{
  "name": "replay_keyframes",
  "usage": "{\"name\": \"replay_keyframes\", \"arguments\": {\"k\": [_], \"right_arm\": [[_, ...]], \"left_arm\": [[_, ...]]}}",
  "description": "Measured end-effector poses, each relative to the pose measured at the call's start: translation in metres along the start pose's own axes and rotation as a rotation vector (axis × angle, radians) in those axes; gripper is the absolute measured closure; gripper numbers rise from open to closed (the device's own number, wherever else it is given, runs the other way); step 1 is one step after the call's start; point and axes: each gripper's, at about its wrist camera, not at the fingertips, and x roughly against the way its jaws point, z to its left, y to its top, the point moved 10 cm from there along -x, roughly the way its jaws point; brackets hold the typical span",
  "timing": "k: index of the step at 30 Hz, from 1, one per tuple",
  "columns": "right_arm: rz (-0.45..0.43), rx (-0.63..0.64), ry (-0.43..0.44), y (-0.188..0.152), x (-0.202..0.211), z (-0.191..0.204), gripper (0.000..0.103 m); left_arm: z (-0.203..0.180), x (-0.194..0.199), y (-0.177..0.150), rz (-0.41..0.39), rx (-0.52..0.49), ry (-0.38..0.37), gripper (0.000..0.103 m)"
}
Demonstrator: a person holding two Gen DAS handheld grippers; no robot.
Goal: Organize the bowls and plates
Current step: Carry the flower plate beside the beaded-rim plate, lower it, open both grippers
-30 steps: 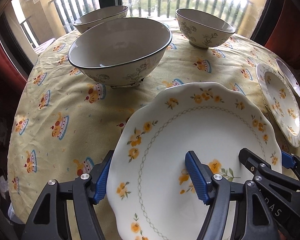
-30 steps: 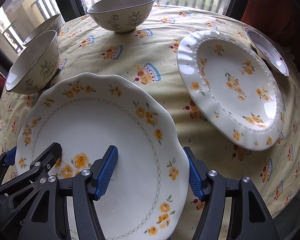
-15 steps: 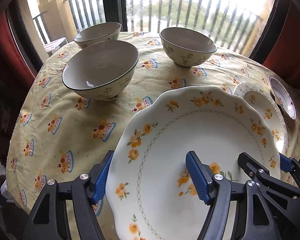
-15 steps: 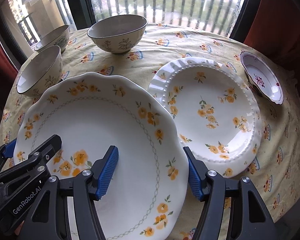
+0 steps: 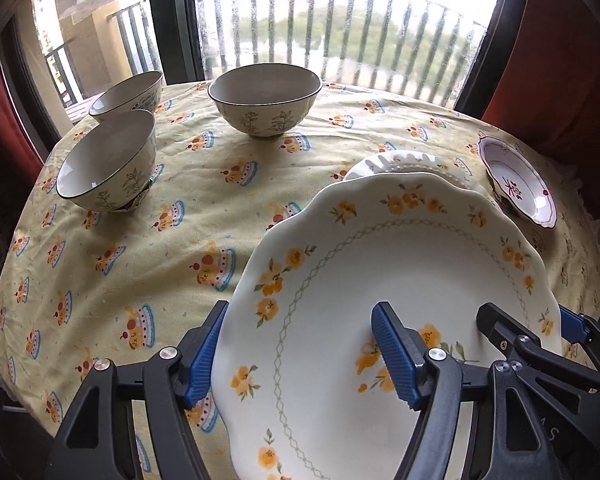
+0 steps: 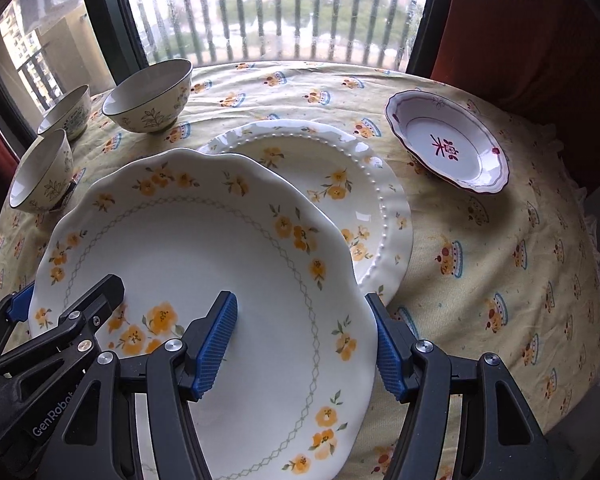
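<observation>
A large scalloped white plate with yellow flowers (image 5: 400,260) (image 6: 188,248) hangs above the table, held from both sides. My left gripper (image 5: 300,354) is shut on its left rim, one blue pad on the plate's face and the other outside the edge. At the opposite rim my right gripper (image 6: 303,346) grips the same way. The plate's far edge overlaps a beaded white plate with yellow flowers (image 6: 340,184) (image 5: 404,162) that lies on the cloth. Three leaf-patterned bowls (image 5: 108,160) (image 5: 126,92) (image 5: 264,96) stand at the far left.
A small purple-rimmed dish (image 6: 448,144) (image 5: 516,184) sits at the far right. The round table wears a yellow cupcake-print cloth (image 5: 140,272). Behind it are a window with railings and red curtains. The table's edge drops away on the right (image 6: 596,280).
Both grippers have carried the scalloped plate to the right and a little higher. It now overlaps the beaded plate. The bowls have slid off to the left in both views.
</observation>
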Motion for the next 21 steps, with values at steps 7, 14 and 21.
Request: {"name": "replay_keyframes", "arguments": {"k": [7,14,21], "right_arm": [[-0.009,0.000,-0.027,-0.008,0.003,-0.054,0.036],[-0.003,-0.034,-0.051,-0.020,0.002,-0.108,0.036],[0.010,-0.090,-0.084,-0.030,0.000,-0.156,0.036]], "left_arm": [[-0.051,-0.001,-0.006,-0.016,0.004,-0.023,0.031],[-0.102,-0.008,-0.016,-0.004,-0.041,-0.048,0.031],[-0.149,-0.012,-0.029,0.029,-0.114,-0.070,0.032]]}}
